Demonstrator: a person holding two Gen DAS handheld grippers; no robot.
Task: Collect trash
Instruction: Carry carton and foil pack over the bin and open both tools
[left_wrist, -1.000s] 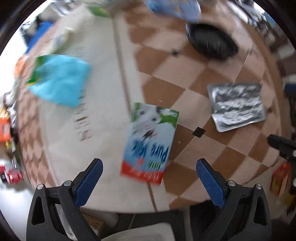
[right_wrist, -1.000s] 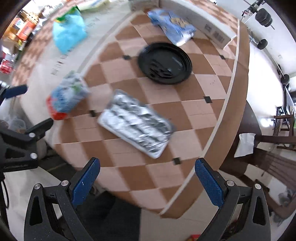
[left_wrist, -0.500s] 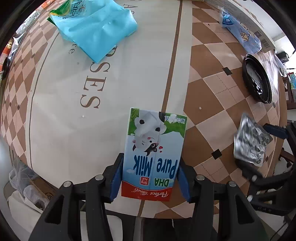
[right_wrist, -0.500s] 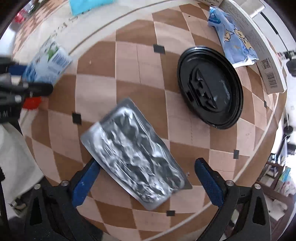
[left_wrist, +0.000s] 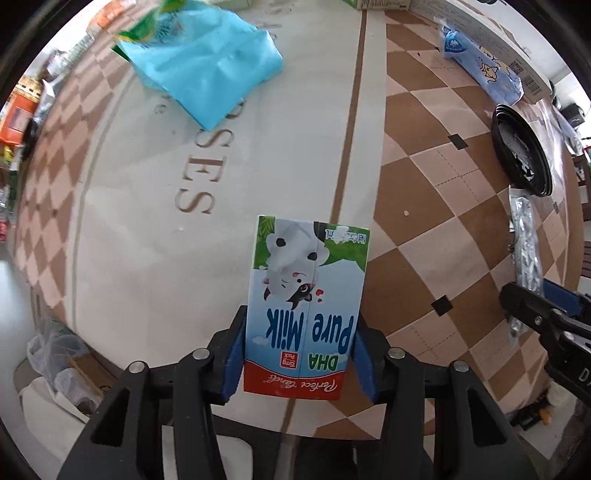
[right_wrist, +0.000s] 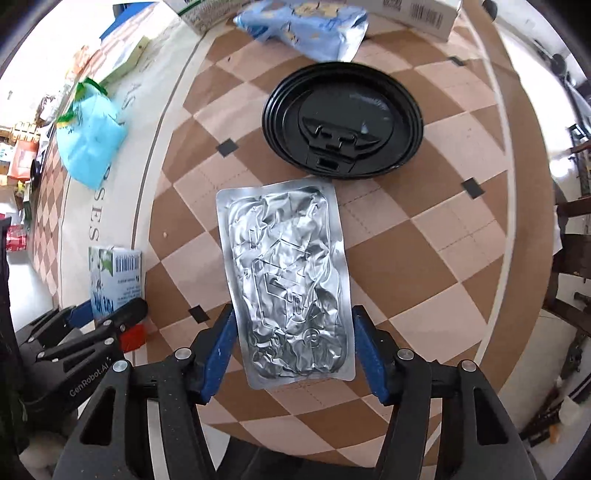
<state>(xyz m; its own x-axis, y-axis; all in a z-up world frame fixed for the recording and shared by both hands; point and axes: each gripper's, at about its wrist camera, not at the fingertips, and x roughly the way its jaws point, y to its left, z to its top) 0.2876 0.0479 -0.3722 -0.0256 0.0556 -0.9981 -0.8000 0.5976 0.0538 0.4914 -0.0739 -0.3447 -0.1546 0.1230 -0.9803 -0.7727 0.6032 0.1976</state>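
A blue and white milk carton (left_wrist: 306, 306) lies flat near the table's front edge. My left gripper (left_wrist: 301, 356) is shut on its lower end, both blue pads against its sides. The carton also shows in the right wrist view (right_wrist: 114, 280). A crumpled silver foil pouch (right_wrist: 290, 284) lies on the checkered cloth. My right gripper (right_wrist: 291, 350) has closed in on the pouch's lower end, pads at its two edges. The pouch also shows edge-on in the left wrist view (left_wrist: 526, 254).
A black plastic lid (right_wrist: 341, 120) lies just beyond the pouch. A blue snack bag (right_wrist: 303, 27) and a long cardboard box (right_wrist: 413, 11) sit at the back. A light blue plastic bag (left_wrist: 207, 62) lies at the far left. Chairs (right_wrist: 574, 236) stand to the right.
My left gripper closed on the milk carton and holds it. My right gripper moved over the foil pouch and its jaws closed in from wide open to the pouch's edges.
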